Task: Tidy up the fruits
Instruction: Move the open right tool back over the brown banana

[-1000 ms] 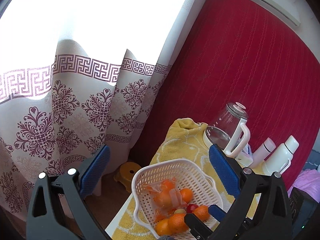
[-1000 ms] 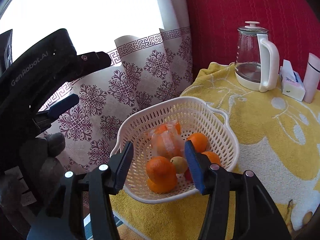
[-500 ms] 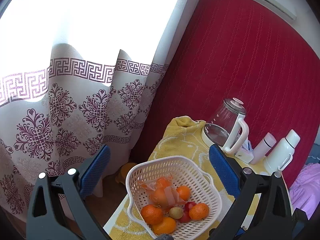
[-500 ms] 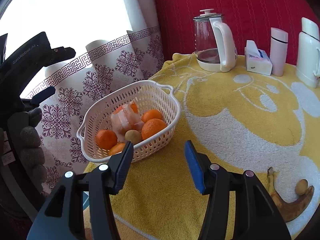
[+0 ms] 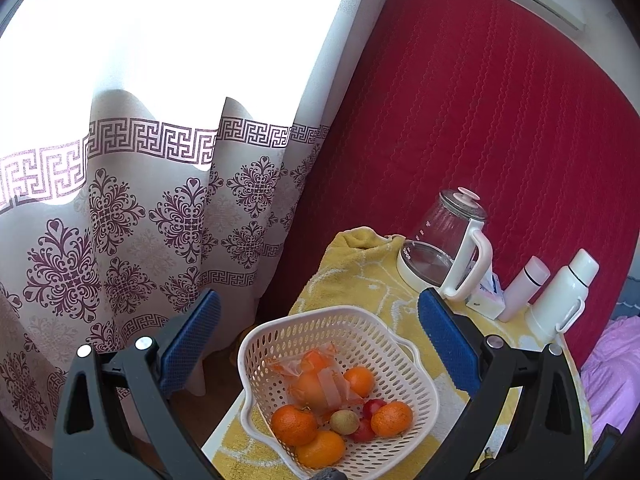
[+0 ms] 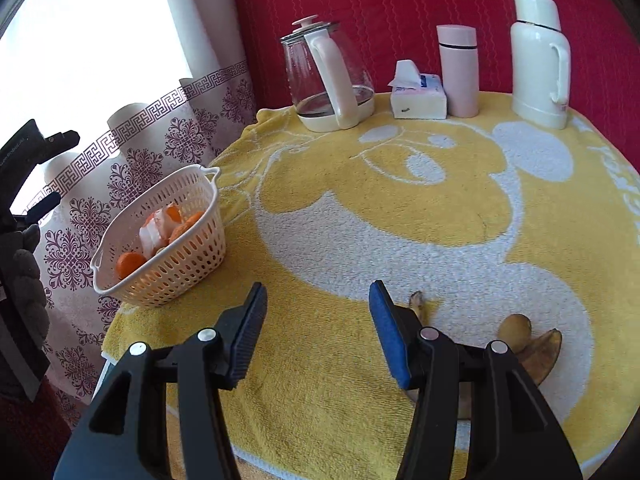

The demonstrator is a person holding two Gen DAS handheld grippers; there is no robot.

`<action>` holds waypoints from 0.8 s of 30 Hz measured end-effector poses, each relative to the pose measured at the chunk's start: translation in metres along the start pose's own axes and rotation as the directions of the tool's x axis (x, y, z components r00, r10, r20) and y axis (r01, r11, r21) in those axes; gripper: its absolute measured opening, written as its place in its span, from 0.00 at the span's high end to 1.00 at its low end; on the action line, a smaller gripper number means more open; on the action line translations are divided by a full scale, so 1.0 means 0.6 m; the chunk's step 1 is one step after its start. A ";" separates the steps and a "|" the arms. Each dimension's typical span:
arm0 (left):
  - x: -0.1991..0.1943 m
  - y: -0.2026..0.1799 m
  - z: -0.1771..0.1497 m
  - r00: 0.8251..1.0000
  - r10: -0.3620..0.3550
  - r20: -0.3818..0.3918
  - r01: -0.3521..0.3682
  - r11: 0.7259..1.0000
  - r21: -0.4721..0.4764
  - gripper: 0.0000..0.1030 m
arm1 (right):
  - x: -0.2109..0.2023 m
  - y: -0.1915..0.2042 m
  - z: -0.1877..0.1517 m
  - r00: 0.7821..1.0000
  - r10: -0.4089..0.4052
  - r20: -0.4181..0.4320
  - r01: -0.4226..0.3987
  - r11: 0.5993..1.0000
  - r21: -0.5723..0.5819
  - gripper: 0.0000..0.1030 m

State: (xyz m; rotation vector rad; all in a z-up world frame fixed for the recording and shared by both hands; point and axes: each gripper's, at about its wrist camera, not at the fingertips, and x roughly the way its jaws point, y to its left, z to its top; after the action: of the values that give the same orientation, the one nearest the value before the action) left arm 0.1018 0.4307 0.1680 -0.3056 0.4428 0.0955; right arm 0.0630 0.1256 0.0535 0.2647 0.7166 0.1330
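A white perforated basket [image 5: 416,372] [image 6: 188,256] sits at the table's left edge and holds several oranges [image 5: 294,424], a bagged orange [image 5: 316,380], a small green-brown fruit [image 5: 344,422] and red fruits [image 5: 374,406]. My left gripper [image 5: 316,340] hovers open above the basket with nothing in it. My right gripper [image 6: 318,332] is open and empty over the yellow towel [image 6: 400,208]. Just right of its right finger lie a browned banana [image 6: 536,360] and a small brown fruit [image 6: 516,330], partly hidden by the gripper.
At the table's back stand a glass kettle [image 6: 328,80], a tissue pack [image 6: 418,98], a pink flask [image 6: 458,72] and a white thermos [image 6: 540,64]. A patterned curtain [image 5: 140,208] hangs left; a red padded wall [image 5: 480,120] is behind. A gloved hand [image 6: 24,280] holds the left gripper.
My right gripper has swung away from the basket to the right, over the towel, bringing the banana into view. My left gripper rose slightly, still above the basket.
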 end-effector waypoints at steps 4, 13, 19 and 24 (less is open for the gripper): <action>0.001 -0.012 -0.005 1.000 -0.008 -0.004 0.008 1.000 0.022 0.03 | -0.014 -0.053 0.003 0.999 -0.048 0.017 0.047 0.998 0.052 0.48; 0.006 -0.050 -0.025 0.999 -0.033 -0.024 0.035 0.996 0.079 0.03 | -0.036 -0.159 0.002 0.992 -0.125 0.023 0.119 0.977 0.175 0.48; 0.010 -0.101 -0.054 0.996 -0.073 -0.058 0.081 0.983 0.167 0.03 | -0.036 -0.194 -0.014 0.987 -0.160 -0.003 0.157 0.964 0.216 0.48; 0.013 -0.136 -0.079 0.991 -0.101 -0.090 0.120 0.965 0.234 0.03 | -0.030 -0.200 -0.025 0.984 -0.173 -0.037 0.177 0.959 0.222 0.48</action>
State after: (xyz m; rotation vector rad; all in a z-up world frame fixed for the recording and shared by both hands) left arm 0.1024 0.3384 0.1462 -0.0959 0.5082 -0.0794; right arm 0.0431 0.0099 0.0202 0.4153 0.7700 -0.1156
